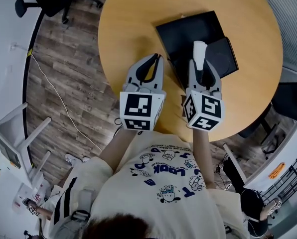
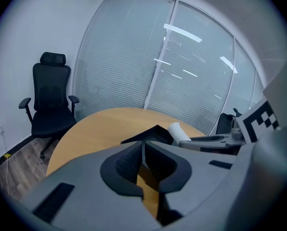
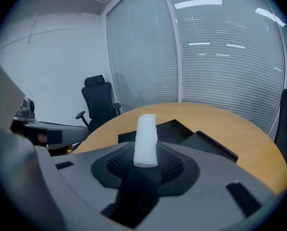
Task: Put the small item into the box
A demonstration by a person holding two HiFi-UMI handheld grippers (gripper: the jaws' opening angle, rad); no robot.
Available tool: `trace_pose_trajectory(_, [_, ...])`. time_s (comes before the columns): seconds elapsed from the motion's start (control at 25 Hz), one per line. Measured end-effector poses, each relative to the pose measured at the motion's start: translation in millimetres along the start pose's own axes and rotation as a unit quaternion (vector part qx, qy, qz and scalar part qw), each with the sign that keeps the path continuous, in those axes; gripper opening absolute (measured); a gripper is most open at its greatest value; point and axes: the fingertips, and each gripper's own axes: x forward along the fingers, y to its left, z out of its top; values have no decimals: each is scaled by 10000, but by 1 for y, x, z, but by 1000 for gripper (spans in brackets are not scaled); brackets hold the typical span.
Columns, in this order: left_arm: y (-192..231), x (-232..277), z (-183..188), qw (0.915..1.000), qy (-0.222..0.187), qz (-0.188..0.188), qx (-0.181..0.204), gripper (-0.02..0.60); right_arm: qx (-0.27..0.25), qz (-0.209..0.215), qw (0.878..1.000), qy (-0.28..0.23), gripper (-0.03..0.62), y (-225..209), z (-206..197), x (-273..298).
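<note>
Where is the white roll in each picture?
Head view: white roll upper middle, in the right gripper, overlapping the black box.
Left gripper view: white roll right of centre, beside the box's corner.
Right gripper view: white roll centre, upright between the jaws.
Shared landmark: the black box.

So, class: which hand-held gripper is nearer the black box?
Right. The right hand-held gripper holds the white item at the near edge of the black box; the left hand-held gripper is over bare table, off its left side.

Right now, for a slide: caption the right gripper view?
The right gripper clamps a white roll, black box ahead on wooden table.
</note>
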Motion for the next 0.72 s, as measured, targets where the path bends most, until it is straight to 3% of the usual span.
trace_pose_trajectory(0.72, [28, 43, -3, 9998, 173, 80, -83, 31, -123, 190, 9992, 316, 153, 10, 2, 55])
